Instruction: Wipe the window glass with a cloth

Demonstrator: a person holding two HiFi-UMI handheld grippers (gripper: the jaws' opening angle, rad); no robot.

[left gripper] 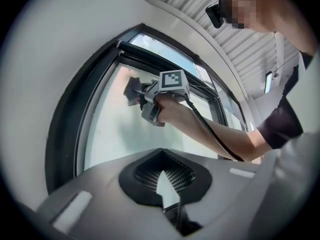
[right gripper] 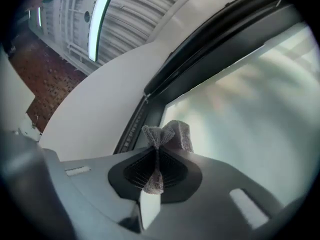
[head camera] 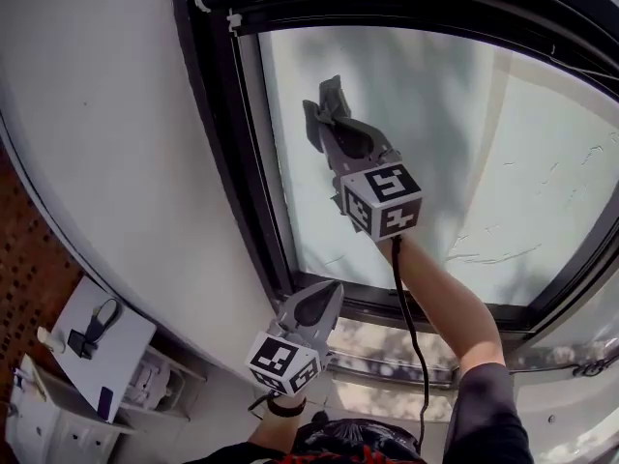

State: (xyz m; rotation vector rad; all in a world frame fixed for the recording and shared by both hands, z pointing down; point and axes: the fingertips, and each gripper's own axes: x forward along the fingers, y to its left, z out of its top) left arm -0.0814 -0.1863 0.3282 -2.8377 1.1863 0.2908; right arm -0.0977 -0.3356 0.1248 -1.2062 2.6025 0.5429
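Observation:
The window glass (head camera: 455, 153) sits in a black frame (head camera: 224, 153). My right gripper (head camera: 322, 129) is raised to the pane's upper left part and is shut on a grey cloth (head camera: 330, 98), whose bunched end lies against or very near the glass. In the right gripper view the cloth (right gripper: 167, 134) is pinched between the jaws of the right gripper (right gripper: 158, 148), with the glass (right gripper: 250, 109) just beyond. My left gripper (head camera: 334, 288) hangs low by the bottom frame, shut and holding nothing. The left gripper view shows the left gripper (left gripper: 161, 153) and, further off, the right gripper (left gripper: 148, 97) with the cloth (left gripper: 132, 91).
A white wall (head camera: 106, 133) curves along the left of the window. Below left stands a white cabinet (head camera: 92, 351) with a black object (head camera: 92, 332) on top, beside a brick-red floor (head camera: 24, 278). A black cable (head camera: 411, 327) trails from the right gripper along the forearm.

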